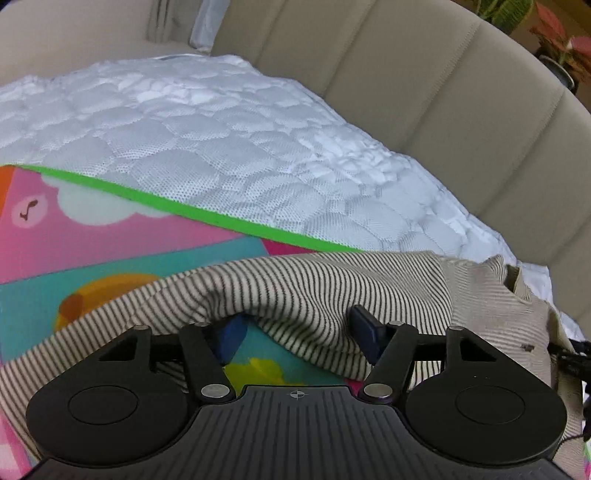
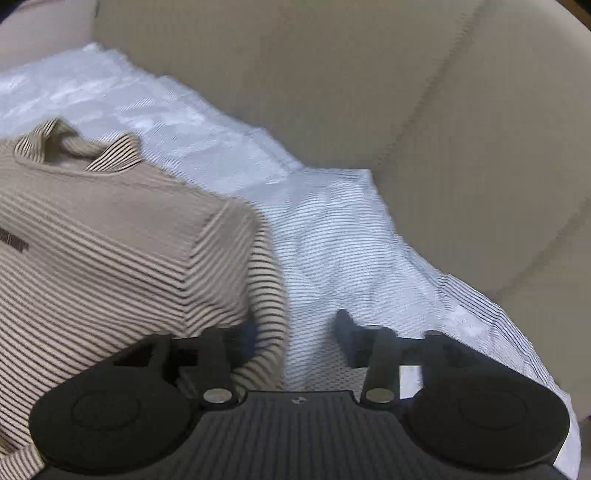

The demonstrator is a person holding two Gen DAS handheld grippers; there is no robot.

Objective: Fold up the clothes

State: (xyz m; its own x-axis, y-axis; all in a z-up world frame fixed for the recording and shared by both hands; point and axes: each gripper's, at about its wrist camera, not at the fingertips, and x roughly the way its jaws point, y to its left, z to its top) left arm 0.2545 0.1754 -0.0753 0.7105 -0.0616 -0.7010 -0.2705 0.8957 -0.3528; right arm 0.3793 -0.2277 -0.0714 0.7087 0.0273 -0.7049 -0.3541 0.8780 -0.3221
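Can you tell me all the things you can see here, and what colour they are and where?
striped shirt: one, beige with dark stripes, lying on the mat and the white pad; a sleeve drapes between the left gripper's fingers
play mat: one, pink and teal with a green edge, on the white pad under the shirt
quilted pad: one, white, spread over the sofa seat
sofa: one, beige, behind and around the pad
plants: green and pink leaves, far right behind the sofa
left gripper: black with blue fingers, open, sleeve between them
right gripper: black, open, at the shirt's edge; picture blurred
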